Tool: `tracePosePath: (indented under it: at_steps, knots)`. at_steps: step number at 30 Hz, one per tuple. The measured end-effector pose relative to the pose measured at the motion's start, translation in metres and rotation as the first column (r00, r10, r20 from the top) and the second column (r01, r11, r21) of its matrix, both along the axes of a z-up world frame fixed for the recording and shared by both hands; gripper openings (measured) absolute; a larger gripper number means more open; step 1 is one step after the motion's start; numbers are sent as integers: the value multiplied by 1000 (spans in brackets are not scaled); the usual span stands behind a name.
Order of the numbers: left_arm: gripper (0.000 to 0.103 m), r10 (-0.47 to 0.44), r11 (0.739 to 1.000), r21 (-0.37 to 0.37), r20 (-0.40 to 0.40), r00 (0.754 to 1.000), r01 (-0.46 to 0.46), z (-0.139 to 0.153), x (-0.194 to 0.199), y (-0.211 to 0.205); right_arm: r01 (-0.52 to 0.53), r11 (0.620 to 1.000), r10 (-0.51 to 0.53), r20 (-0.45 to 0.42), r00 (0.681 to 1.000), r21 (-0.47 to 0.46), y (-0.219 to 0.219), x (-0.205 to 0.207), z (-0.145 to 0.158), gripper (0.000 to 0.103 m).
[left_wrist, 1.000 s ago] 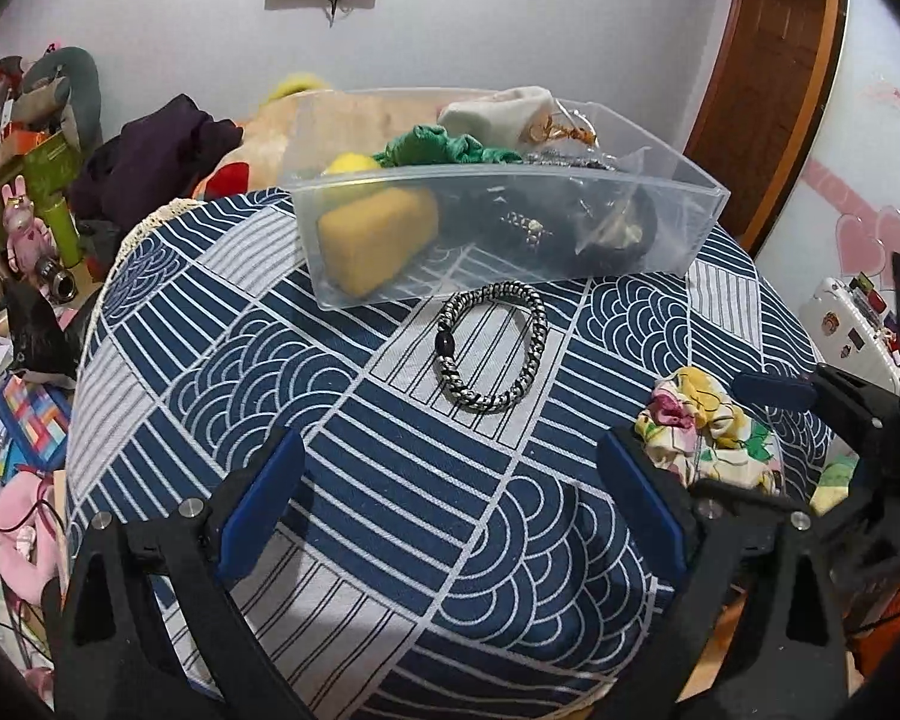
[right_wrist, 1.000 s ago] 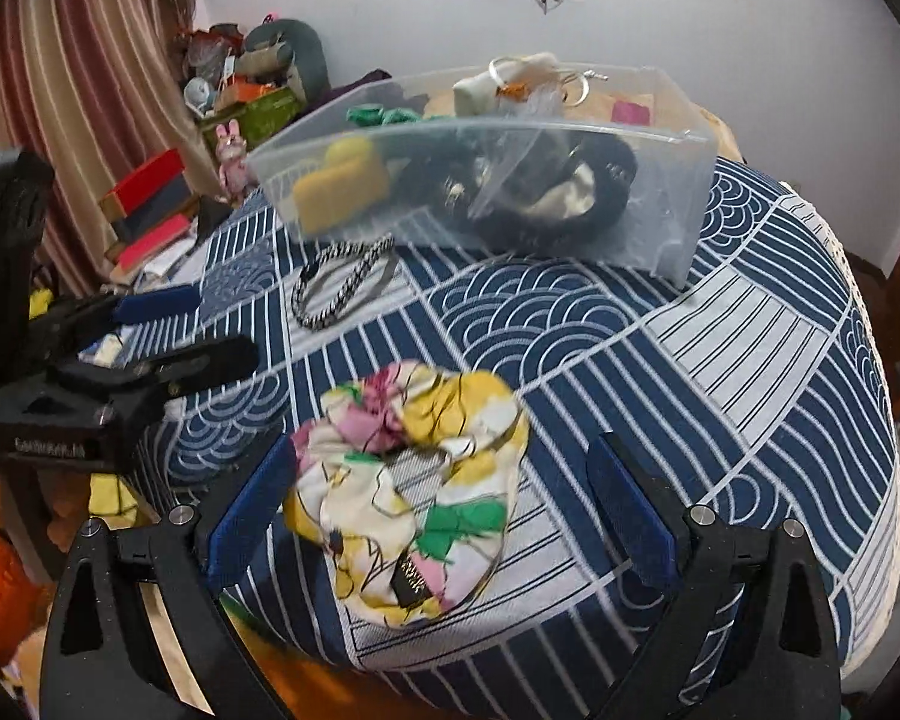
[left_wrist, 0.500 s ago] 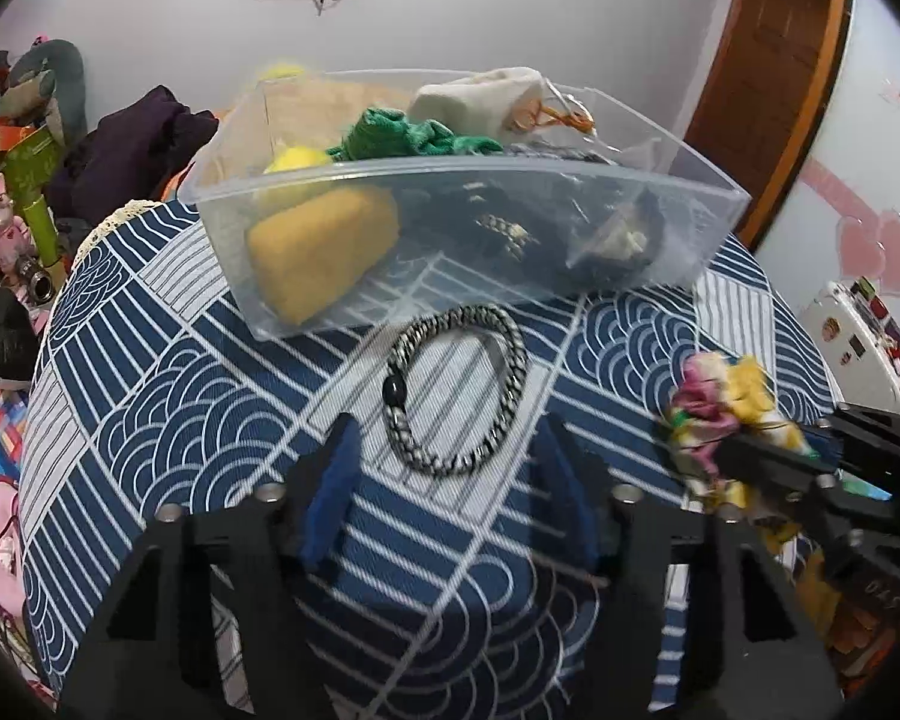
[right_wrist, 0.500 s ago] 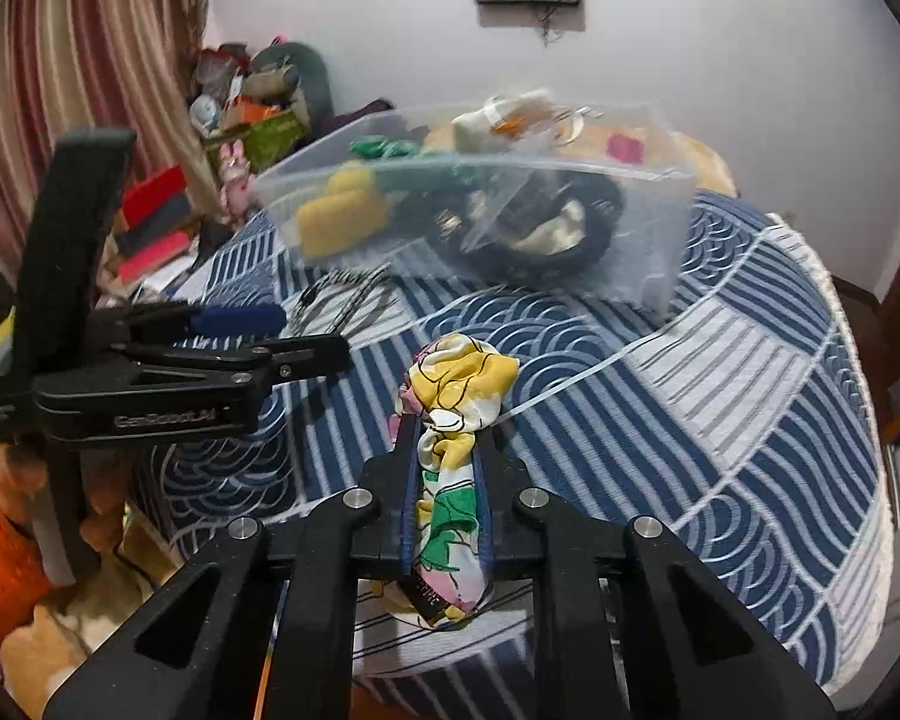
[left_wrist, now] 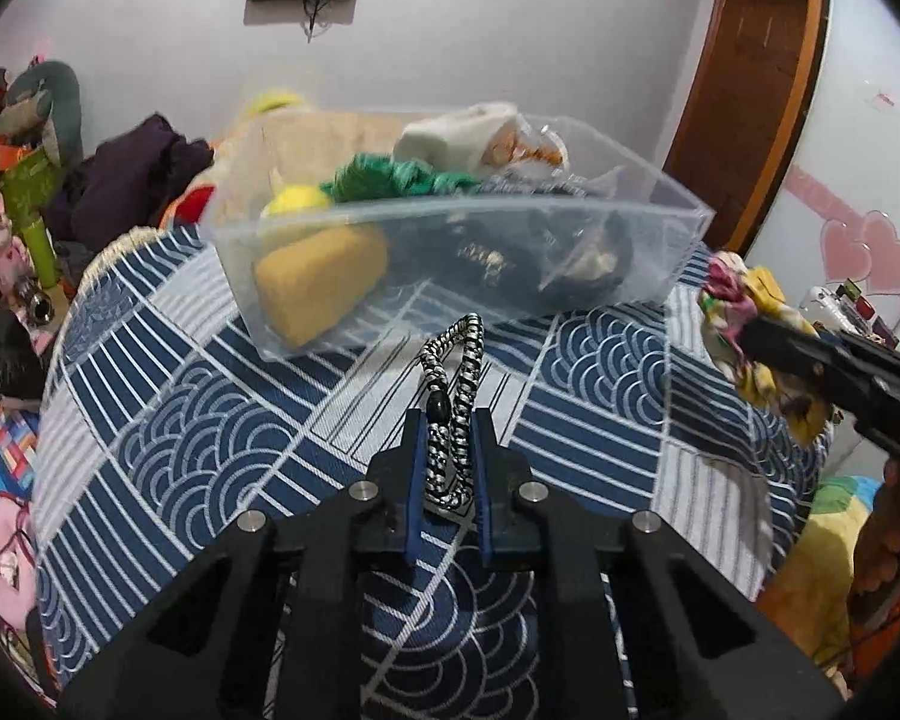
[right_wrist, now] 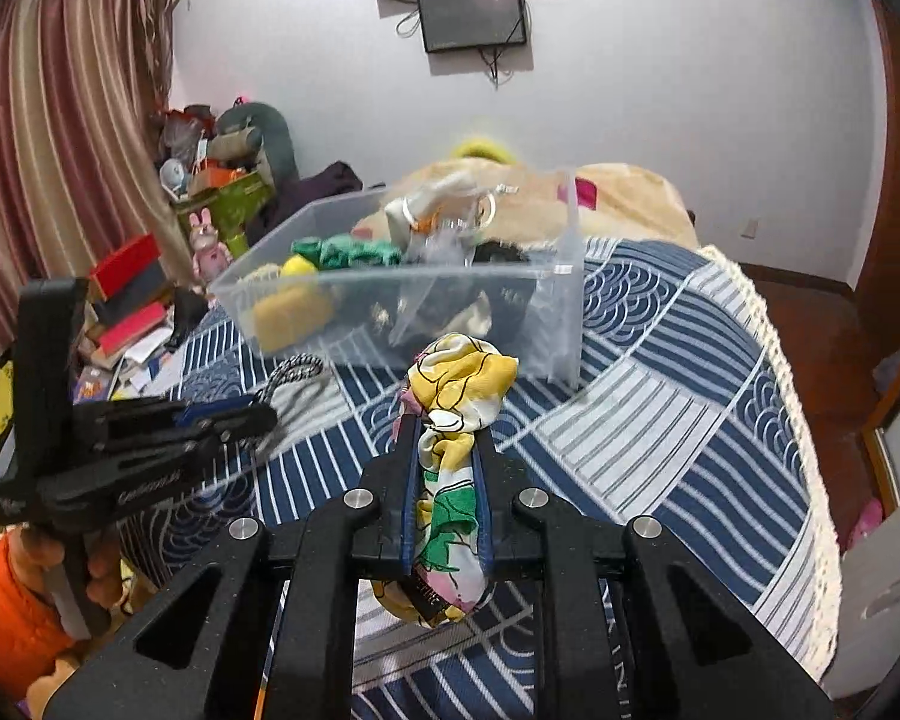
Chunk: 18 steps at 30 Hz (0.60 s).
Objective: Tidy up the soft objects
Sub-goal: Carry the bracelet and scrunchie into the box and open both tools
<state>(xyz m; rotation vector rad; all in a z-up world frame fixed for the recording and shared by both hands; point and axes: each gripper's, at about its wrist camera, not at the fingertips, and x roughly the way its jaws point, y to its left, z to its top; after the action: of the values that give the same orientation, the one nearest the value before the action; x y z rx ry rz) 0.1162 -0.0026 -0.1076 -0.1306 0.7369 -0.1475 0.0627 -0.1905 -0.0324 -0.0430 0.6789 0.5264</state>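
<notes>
1. The left gripper [left_wrist: 447, 462] has its jaws pinched on the black-and-white braided hair tie [left_wrist: 453, 396], squeezed into a narrow loop whose long axis points straight ahead at the near wall of the clear plastic bin [left_wrist: 678, 222], close beyond its tip.
2. The bin stands on the blue patterned surface [left_wrist: 174, 420], already holding a yellow sponge [left_wrist: 318, 282] and a green scrunchie [left_wrist: 390, 174].
3. The right gripper [right_wrist: 447, 480] has its jaws clamped on the floral scrunchie [right_wrist: 456, 396], raised off the surface; the bin's near wall lies just ahead, slightly left. By my reading, both grippers are about equally near.
</notes>
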Motion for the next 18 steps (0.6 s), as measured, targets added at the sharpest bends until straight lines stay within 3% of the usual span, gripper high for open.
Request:
tracePosePath:
  at_steps: [9, 18]
  knots:
    - [13, -1, 1000, 4, 147, 989, 0, 55, -13, 3, 23, 998, -28, 100, 995, 50, 3, 11, 36, 14]
    - [13, 12, 999, 26, 240, 971, -19, 88, 11, 3, 23, 997, -35, 178, 983, 70, 20, 35, 62, 14]
